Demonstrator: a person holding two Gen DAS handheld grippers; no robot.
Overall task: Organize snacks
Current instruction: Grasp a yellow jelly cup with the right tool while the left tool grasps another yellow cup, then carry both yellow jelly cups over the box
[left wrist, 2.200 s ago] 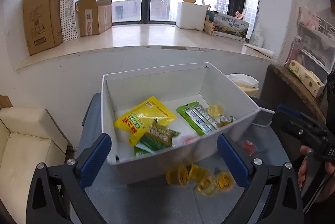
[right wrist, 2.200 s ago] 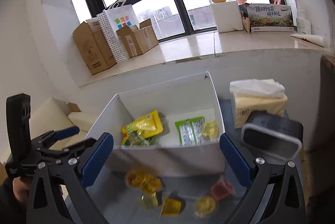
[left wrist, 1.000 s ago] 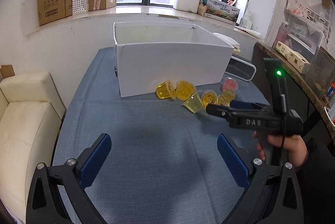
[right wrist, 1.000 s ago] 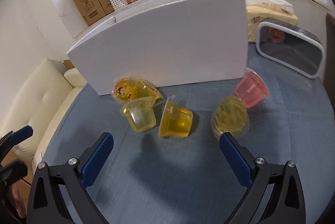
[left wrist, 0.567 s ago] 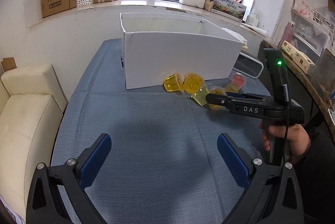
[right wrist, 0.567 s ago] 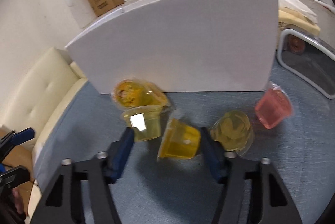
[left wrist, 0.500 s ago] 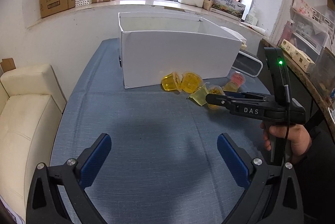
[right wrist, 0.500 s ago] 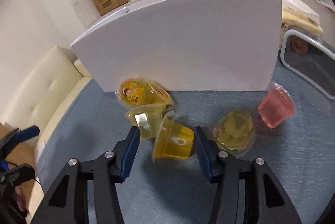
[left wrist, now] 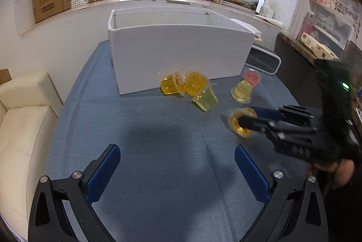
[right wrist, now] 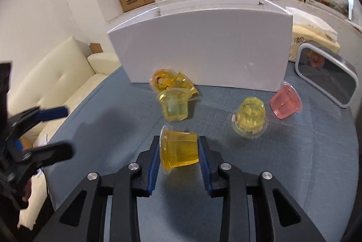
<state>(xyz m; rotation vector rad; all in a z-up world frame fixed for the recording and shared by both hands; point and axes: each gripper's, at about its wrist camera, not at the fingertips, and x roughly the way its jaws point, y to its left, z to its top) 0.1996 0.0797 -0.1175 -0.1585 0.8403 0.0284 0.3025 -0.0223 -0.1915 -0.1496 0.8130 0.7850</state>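
Right gripper clamped on yellow jelly cup, beside white box

An orange jelly cup lies on its side, clamped between blue pads. Four more cups, three yellow ones and a pink one, lie scattered on the blue cloth before the white box.
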